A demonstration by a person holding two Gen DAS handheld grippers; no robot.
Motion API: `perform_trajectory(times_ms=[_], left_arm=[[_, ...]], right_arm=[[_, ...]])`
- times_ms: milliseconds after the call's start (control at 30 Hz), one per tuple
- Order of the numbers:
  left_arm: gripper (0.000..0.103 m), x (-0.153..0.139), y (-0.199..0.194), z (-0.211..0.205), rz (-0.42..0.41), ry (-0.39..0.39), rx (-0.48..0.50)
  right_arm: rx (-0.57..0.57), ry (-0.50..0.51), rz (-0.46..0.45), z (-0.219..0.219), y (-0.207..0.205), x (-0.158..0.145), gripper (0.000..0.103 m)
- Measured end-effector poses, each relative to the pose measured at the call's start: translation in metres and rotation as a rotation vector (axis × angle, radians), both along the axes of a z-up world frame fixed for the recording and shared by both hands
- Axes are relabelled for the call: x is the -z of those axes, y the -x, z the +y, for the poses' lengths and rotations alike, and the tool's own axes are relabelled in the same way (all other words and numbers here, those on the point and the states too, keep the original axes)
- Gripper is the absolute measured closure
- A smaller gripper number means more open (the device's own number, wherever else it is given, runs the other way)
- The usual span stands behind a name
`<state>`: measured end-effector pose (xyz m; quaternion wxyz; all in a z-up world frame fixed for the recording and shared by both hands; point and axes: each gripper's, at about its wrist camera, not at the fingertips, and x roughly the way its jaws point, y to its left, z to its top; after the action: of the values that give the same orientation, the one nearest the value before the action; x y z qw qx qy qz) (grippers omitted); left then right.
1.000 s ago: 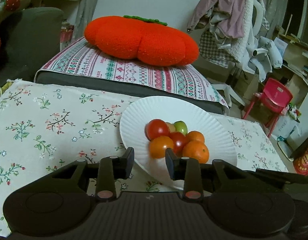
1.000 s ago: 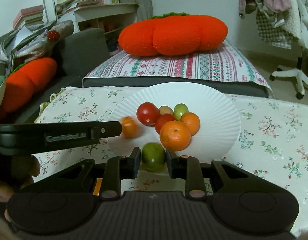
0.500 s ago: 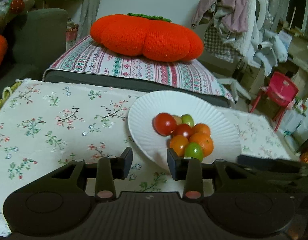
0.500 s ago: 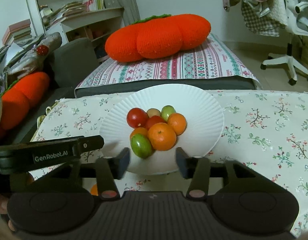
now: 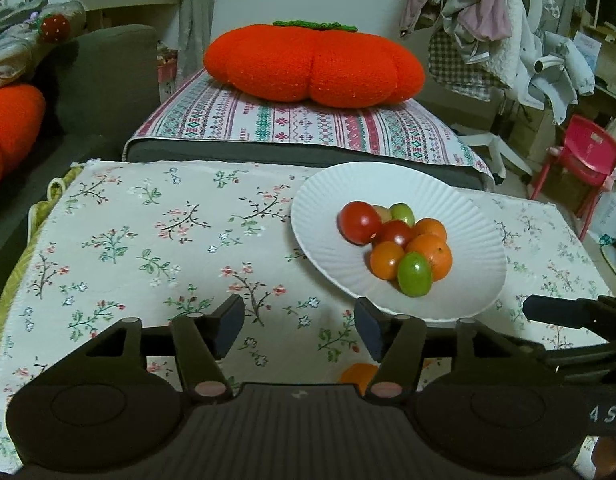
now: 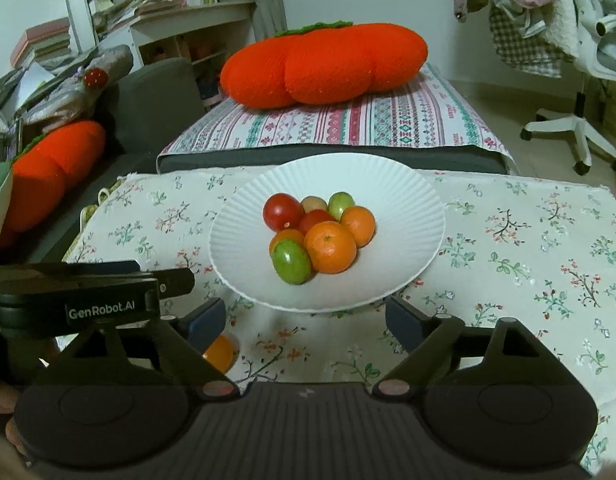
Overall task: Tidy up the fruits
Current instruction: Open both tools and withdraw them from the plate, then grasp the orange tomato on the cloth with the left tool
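Note:
A white ribbed plate (image 6: 408,200) on the floral tablecloth carries a heap of small fruits: a red tomato (image 6: 283,211), a mandarin (image 6: 330,246), a green tomato (image 6: 291,261) at the front, and others behind. In the left wrist view the plate (image 5: 328,208) lies ahead to the right. One loose orange fruit (image 6: 219,352) lies on the cloth just below the plate's near rim. My right gripper (image 6: 305,320) hangs before the plate, its jaws opening with nothing between them. My left gripper (image 5: 297,322) is left of the plate, its jaws opening too and holding nothing.
A striped cushion (image 6: 388,128) with an orange pumpkin pillow (image 6: 328,68) sits beyond the table's far edge. A grey sofa (image 6: 155,96) is at the left, and a red chair (image 5: 584,160) and an office chair base (image 6: 576,132) at the right. Floral cloth (image 5: 147,240) spreads left of the plate.
The right gripper let go of the green tomato onto the plate, and the left let go of a small orange fruit there. Both opened wider and drew back slightly.

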<state>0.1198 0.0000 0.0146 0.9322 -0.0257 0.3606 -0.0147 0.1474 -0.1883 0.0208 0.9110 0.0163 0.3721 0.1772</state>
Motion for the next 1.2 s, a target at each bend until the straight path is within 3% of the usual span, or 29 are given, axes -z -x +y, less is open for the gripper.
perform_trajectory(times_ms=[667,967,1200], left_arm=[[0.044,0.003,0.027,0.006,0.052,0.029,-0.015],[0.042,0.022,0.025,-0.012,0.107,-0.015,0.041],[0.042,0.032,0.019,-0.012,0.136,0.012,0.057]], right_arm=[[-0.069,0.030,0.057,0.007,0.053,-0.002,0.012],[-0.113,0.078,0.089,0.015,0.060,0.007,0.012],[-0.155,0.126,0.112,0.022,0.062,0.015,0.012]])
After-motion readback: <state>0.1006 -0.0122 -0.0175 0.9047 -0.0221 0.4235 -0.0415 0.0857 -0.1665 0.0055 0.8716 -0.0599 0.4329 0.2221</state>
